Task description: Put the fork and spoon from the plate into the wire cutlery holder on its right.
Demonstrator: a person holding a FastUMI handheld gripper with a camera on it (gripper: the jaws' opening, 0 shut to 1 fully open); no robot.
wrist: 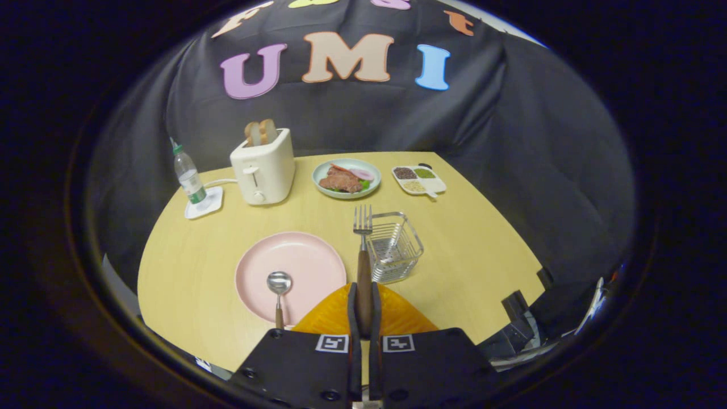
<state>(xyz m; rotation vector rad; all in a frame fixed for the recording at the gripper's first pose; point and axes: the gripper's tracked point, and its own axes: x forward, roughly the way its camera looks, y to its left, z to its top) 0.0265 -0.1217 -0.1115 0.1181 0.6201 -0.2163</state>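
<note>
two fingers of the gripper (364, 307) are closed on the wooden handle of the fork (363, 250), which is held with its tines pointing forward, just beside the left rim of the wire cutlery holder (393, 247). the spoon (278, 292) is seen lying on the pink plate (301, 267), left of the fingers. a toaster (263, 167), a bottle (187, 179) and two food dishes are placed further back on the table (466, 250).
</note>
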